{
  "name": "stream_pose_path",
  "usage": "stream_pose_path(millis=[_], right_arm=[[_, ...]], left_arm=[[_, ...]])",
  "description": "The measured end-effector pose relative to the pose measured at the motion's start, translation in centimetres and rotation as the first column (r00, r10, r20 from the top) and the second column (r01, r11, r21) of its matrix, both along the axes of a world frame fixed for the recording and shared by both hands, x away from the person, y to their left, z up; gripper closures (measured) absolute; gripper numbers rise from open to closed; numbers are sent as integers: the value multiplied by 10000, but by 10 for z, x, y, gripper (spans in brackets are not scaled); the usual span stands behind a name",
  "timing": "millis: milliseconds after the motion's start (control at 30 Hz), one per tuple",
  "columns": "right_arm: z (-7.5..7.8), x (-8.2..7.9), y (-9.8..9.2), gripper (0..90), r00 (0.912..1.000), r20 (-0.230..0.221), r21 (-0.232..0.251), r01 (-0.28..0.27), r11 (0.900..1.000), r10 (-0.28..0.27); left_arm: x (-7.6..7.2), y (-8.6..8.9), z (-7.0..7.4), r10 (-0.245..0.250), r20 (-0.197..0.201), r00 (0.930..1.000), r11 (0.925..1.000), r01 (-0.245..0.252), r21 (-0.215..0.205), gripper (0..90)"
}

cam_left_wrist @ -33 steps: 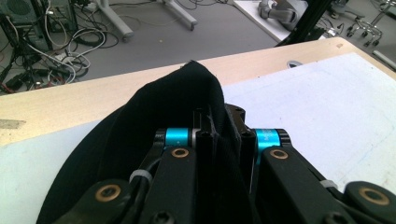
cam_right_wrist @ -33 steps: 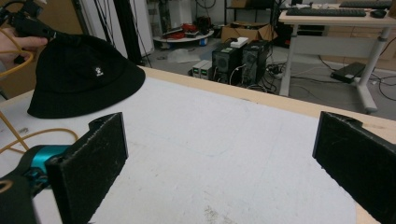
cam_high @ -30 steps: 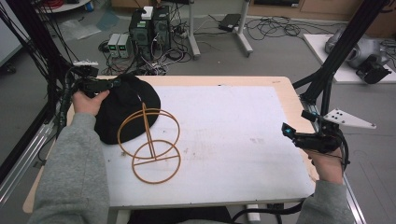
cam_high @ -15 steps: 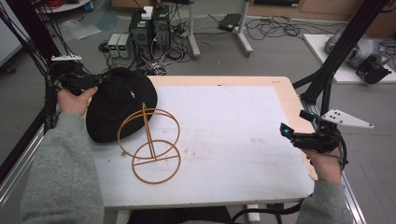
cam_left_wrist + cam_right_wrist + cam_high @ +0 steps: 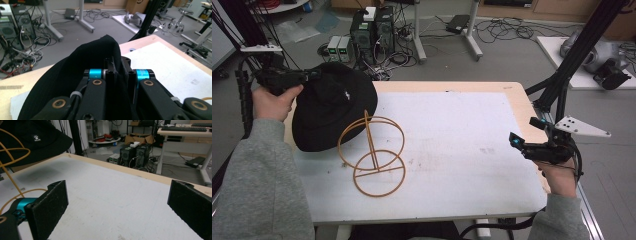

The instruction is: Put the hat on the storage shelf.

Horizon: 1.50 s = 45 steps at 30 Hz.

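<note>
A black bucket hat [image 5: 332, 105] hangs lifted at the table's far left, its lower brim still by the wire stand. My left gripper [image 5: 309, 76] is shut on the hat's brim; in the left gripper view the black fabric [image 5: 75, 75] is pinched between the jaws at my left gripper [image 5: 119, 71]. An orange wire hat stand [image 5: 374, 152] with two hoops and an upright stands on the white mat [image 5: 462, 150]. My right gripper [image 5: 516, 141] hovers over the table's right edge, open, nothing between its pads [image 5: 48, 207]. The hat [image 5: 32, 137] and stand [image 5: 10, 162] show far off there.
The wooden table edge [image 5: 517, 92] frames the mat. Behind the table the floor holds computer towers [image 5: 374, 27], cables and a desk leg [image 5: 419, 30]. A black frame post [image 5: 572, 65] rises by the right edge.
My left gripper has risen and moved left with the hat, lifting it off the wire stand. The right gripper has stayed put.
</note>
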State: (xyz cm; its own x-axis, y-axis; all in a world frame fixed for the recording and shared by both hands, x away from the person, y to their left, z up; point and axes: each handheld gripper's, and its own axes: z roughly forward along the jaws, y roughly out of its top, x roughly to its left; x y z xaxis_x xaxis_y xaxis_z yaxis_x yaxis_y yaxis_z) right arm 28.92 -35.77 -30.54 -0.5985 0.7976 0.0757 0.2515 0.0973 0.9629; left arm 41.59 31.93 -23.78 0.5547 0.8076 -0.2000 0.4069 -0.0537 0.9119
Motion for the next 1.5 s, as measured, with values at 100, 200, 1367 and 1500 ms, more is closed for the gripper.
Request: stream_pose_path(millis=[100,200,1367,1500], right_arm=[[2,-1,0,23,10000,84,47,-42,10000,41],[2,-1,0,23,9998,172,34,-74,10000,74],[8,-4,6,23,9985,337,131,-429,9990,424],[7,-4,6,23,9988,238,231,-445,9987,439]], left_arm=[[-6,0,12,-35,131,9999,10000,35,-54,841],[-12,1,24,-29,388,9992,10000,32,-70,841],[-75,-8,127,-1488,1692,9743,9877,1547,-224,857],[-82,-15,131,-1902,1748,9661,9795,1988,-329,857]])
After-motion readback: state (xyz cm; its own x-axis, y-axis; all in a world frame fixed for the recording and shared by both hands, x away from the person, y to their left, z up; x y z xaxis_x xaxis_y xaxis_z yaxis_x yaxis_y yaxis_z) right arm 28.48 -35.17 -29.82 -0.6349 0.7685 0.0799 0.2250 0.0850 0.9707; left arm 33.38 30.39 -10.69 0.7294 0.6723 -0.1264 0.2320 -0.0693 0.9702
